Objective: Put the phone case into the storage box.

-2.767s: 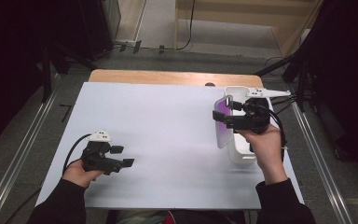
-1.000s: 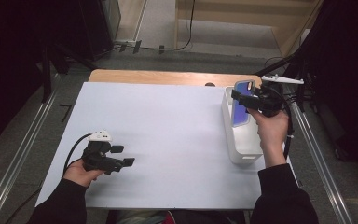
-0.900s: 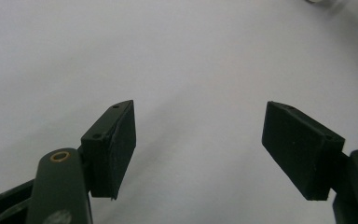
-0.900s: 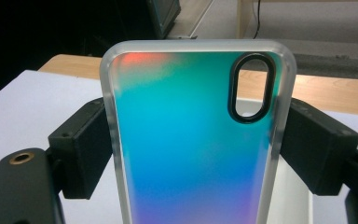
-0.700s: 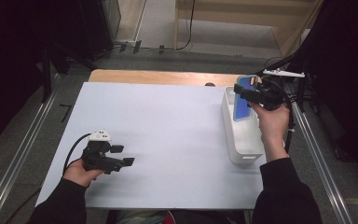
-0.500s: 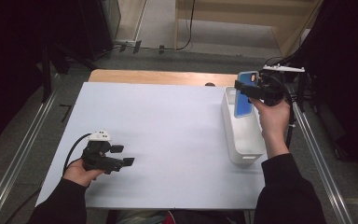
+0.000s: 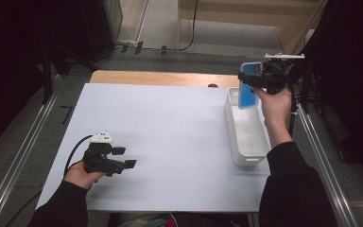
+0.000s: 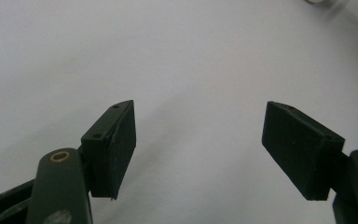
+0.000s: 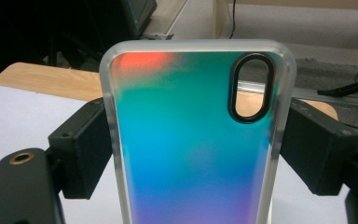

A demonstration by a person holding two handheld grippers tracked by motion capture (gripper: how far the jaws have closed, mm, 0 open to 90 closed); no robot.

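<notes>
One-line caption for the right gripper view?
Right gripper clamps an iridescent blue-green phone case with clear rim upright by its side edges.

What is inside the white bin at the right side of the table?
The white bin looks empty where its floor shows. The phone case, held above by the right gripper, hides part of the bin's far end.

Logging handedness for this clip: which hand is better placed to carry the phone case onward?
Right. The right tongs are already clamped on the phone case, held above the white bin. The left tongs rest open low over the table's near left side.
</notes>
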